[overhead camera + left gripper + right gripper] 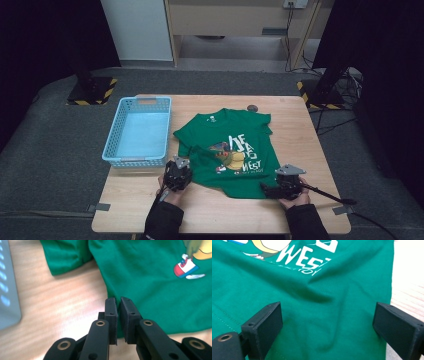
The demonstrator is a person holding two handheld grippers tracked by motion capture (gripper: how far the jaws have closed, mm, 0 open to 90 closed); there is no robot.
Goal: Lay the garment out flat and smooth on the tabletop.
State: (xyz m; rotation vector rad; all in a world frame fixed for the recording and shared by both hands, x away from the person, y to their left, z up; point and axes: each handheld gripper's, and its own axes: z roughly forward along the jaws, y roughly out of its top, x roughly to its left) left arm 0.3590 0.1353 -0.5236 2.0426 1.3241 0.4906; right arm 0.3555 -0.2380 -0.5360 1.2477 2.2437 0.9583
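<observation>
Your left gripper (118,305) pinches the green T-shirt (231,150) hem at seven o'clock on the table (150,205). Your right gripper (327,322) gapes wide over the five-o'clock corner, holding nothing. Close it on the hem edge, then lift both evenly.

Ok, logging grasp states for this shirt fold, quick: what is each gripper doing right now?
Left gripper: shut on the green T-shirt, pinching its side edge.
Right gripper: open, jaws wide apart over the T-shirt's bottom corner, holding nothing.
</observation>
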